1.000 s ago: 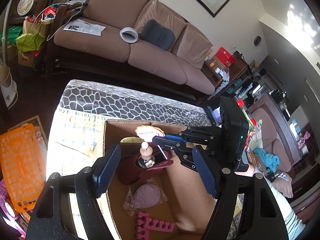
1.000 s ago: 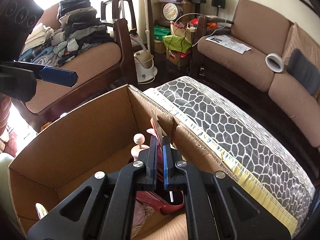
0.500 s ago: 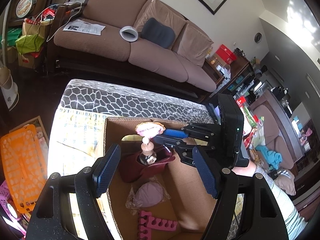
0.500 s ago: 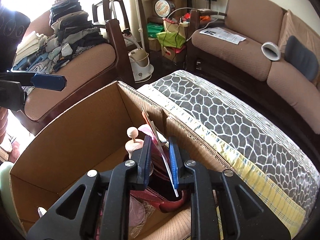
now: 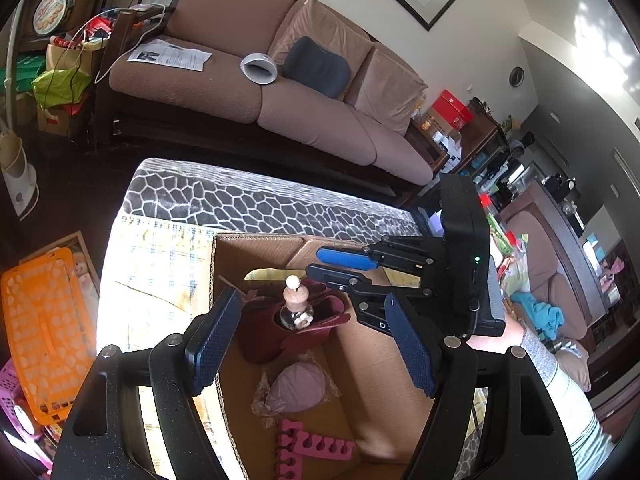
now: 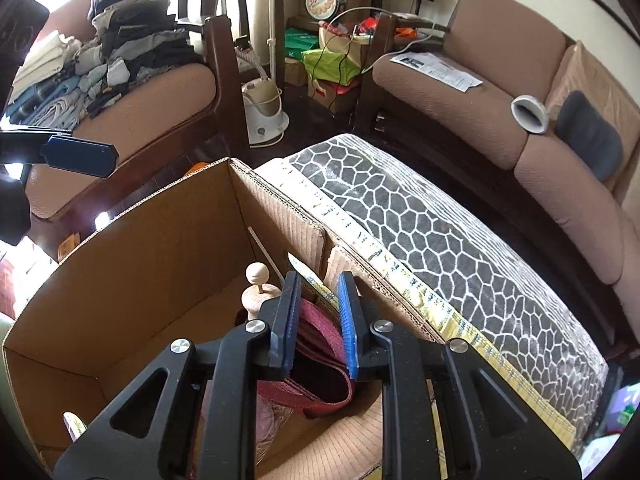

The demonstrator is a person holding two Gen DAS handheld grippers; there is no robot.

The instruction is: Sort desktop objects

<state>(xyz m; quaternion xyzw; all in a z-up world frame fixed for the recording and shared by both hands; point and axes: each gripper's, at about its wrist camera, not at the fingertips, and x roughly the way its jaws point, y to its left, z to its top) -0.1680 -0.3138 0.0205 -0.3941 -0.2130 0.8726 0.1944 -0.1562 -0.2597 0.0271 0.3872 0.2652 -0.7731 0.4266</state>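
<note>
Sorting step, judged: dropping an item into the box (image 6: 132, 264). Right tongs (image 6: 318, 320) hang just over the box's far corner, slightly parted and empty; a card (image 6: 310, 276) stands below against the box wall, apart from the pads. Left tongs (image 5: 312, 340) are wide open, empty, above the box. Next: lift the right tongs clear and fetch another item.

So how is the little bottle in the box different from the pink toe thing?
The little bottle stands upright, tucked inside the dark red pouch; the pink toe separator lies flat on the box floor. The bottle is clear glass with a wooden stopper and a small flower on it; the toe separator is plain bright pink with a row of prongs. The bottle sits toward the far end, the separator at the near end. Both are inside the cardboard box.
</note>
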